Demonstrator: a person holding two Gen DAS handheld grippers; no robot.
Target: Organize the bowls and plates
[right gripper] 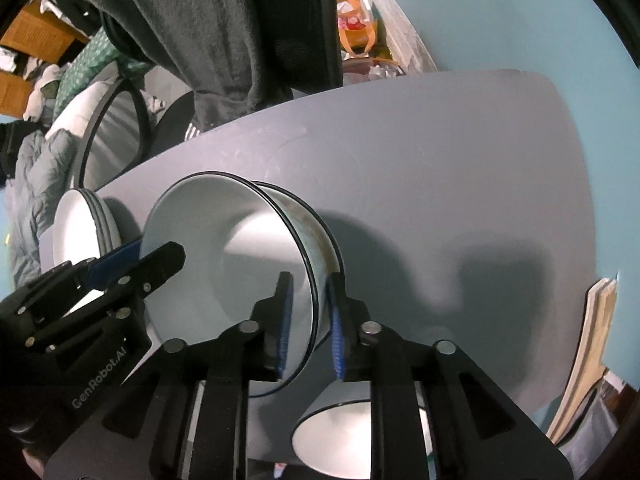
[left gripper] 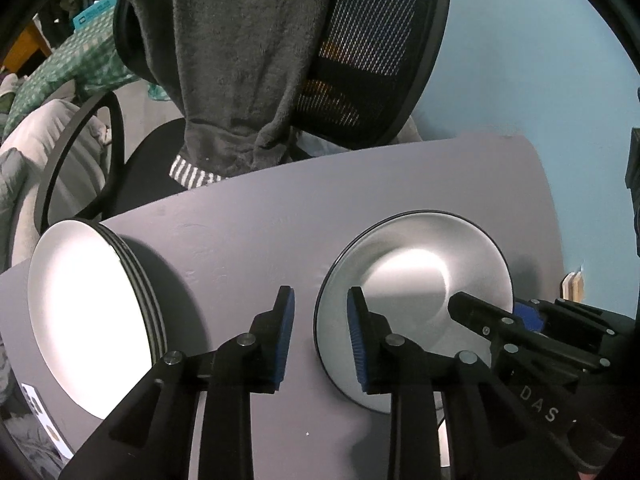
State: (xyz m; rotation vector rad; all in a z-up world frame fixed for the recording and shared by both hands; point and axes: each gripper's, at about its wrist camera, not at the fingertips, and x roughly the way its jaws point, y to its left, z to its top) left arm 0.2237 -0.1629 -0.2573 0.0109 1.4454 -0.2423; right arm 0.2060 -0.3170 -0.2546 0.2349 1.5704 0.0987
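Observation:
Two nested white bowls (right gripper: 240,264) with dark rims stand on the grey table (right gripper: 440,180). My right gripper (right gripper: 310,320) straddles their right rim, one pad inside and one outside, with a small gap showing, so it is open. My left gripper (left gripper: 320,332) straddles the left rim of the same bowls (left gripper: 412,280), pads apart from it, open. Each view shows the other gripper at the opposite rim: the right gripper (left gripper: 496,308) and the left gripper (right gripper: 144,254). A stack of white plates (left gripper: 92,320) sits to the left. Another white bowl (right gripper: 340,436) stands near the table's front edge.
A black office chair (left gripper: 380,60) with a grey garment (left gripper: 240,60) draped over it stands behind the table. Books or papers (right gripper: 592,340) lean at the right edge. The plate stack (right gripper: 80,232) is close to the left edge. A blue wall lies beyond.

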